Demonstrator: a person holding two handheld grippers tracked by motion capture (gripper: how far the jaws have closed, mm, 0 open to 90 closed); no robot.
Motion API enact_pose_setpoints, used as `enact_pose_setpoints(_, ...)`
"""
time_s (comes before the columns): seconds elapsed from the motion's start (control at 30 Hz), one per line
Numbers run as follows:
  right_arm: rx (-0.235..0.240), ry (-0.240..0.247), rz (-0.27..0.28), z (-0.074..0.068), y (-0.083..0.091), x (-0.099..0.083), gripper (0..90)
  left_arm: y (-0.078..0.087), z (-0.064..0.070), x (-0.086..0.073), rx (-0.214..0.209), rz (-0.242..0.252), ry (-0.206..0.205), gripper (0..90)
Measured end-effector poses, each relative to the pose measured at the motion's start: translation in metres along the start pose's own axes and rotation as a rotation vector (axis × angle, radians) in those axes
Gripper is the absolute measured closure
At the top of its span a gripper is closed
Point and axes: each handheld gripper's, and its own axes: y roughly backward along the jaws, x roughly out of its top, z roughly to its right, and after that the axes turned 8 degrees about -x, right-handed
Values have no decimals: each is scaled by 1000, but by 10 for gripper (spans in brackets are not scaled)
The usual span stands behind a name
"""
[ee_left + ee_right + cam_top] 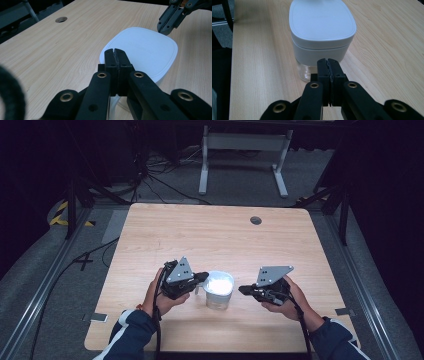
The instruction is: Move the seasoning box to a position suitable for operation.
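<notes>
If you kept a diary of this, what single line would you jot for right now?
scene: clear glass jar with white square lid upright on wooden table | left claw: shut, beside jar | right claw: shut, beside jar

Pale wooden surface [215,237] with fine straight grain. Clear glass jar with white rounded-square lid [322,21], plain, no print. Black two-jaw tool [116,56] with brass-coloured rivets, grey three-cornered plate on top.

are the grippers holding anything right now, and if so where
Nothing is held. Left gripper and right gripper are both shut on nothing, either side of the white-lidded jar.
</notes>
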Motion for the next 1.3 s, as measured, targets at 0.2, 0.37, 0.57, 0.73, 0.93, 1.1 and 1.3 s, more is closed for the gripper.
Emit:
enact_pose_setpoints(0.2,4,7,6,-2,-1,2,898,1,-1,-2,-1,8,6,900)
enact_pose_setpoints(0.37,3,12,16,-4,-1,7,898,1,-1,-2,0,10,5,900)
enact_pose_setpoints(0.57,13,25,13,-8,-6,11,899,1,-1,-3,3,13,6,900)
enact_pose_setpoints(0.73,19,33,-1,-10,-7,12,899,1,-1,-3,0,14,5,900)
enact_pose_setpoints(0.93,23,35,2,-11,-9,14,899,1,-1,-3,-2,16,13,900)
enact_pose_setpoints(1.1,22,36,13,-12,-8,16,900,1,-2,-3,4,15,12,900)
enact_pose_setpoints(1.3,18,47,32,-15,-6,22,899,1,0,-5,32,8,8,900)
